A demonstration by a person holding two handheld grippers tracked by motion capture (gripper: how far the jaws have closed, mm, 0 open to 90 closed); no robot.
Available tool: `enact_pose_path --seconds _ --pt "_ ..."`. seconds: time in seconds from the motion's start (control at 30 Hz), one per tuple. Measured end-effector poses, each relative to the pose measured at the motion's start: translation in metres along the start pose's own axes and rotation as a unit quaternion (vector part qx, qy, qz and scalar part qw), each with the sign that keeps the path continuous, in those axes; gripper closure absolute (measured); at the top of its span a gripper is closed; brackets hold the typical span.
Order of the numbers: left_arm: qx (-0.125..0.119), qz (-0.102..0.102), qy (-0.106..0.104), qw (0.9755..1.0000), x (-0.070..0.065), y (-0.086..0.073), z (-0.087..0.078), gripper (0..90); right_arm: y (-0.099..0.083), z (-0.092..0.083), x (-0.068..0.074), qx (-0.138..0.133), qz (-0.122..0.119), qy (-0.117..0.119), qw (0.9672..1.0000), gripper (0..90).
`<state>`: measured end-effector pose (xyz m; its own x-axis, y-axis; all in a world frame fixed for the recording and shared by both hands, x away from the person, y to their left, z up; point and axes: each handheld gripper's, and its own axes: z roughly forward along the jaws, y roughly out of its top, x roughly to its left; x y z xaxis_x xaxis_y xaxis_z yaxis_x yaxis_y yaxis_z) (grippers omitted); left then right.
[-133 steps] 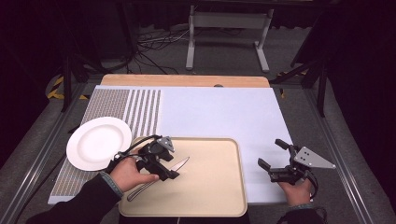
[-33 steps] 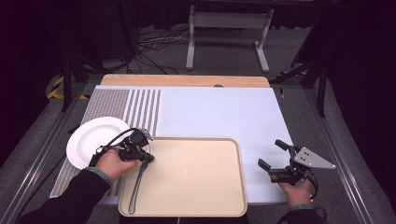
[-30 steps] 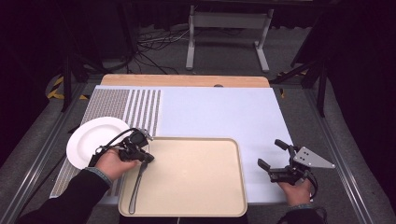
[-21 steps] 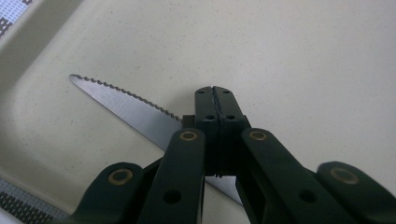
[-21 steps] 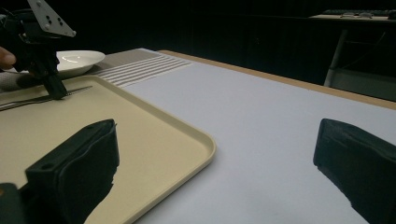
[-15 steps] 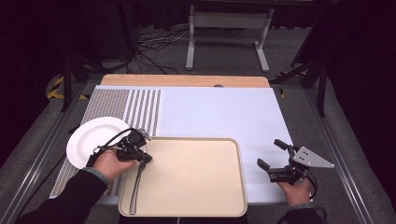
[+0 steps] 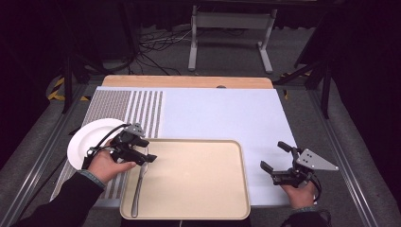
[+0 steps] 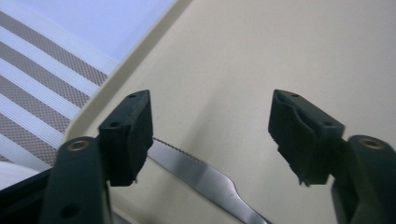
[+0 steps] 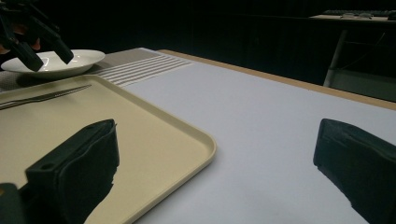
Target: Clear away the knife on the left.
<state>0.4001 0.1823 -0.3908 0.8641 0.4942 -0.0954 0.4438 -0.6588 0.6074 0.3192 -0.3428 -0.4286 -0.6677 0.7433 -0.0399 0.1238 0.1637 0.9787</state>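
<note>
A metal table knife (image 7: 138, 188) lies along the left side of the beige tray (image 7: 198, 189), blade end toward the far edge. My left gripper (image 7: 147, 155) hovers open just over that blade end. In the left gripper view its jaws stand wide apart and the serrated blade (image 8: 198, 175) lies on the tray (image 8: 261, 65) below them, close to the left jaw. My right gripper (image 7: 273, 156) rests open on the white mat right of the tray. In the right gripper view its jaws (image 9: 219, 158) frame bare mat and the tray's corner (image 9: 205, 140).
A white plate (image 7: 87, 142) sits on the striped mat just left of the left hand; it also appears far off (image 9: 60, 60) in the right gripper view, beside the left gripper (image 9: 32, 37). A wooden strip (image 7: 189, 81) edges the table's far side.
Since 4.4 s ago the left gripper carried the knife from mid-tray to the tray's left side, where it now lies. Over the last second nothing moved noticeably. The right gripper stayed put.
</note>
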Motion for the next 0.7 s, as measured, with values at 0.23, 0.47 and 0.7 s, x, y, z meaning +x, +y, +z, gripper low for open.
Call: enact_pose_path --seconds 0.23,0.47,0.7 --pt "-0.066 0.009 0.013 0.9977 -0.005 -0.009 -0.018 10.8 0.000 0.000 0.001 0.000 0.001 0.000 1.0000 1.3" --pt "-0.150 -0.002 -0.001 0.9887 -0.002 -0.031 -0.033 6.1 0.000 0.000 0.001 0.000 0.001 0.000 1.0000 1.3" --pt "-0.246 -0.007 0.021 0.9689 0.002 -0.057 -0.054 6.2 0.000 0.001 0.000 -0.002 0.001 0.000 1.0000 1.3"
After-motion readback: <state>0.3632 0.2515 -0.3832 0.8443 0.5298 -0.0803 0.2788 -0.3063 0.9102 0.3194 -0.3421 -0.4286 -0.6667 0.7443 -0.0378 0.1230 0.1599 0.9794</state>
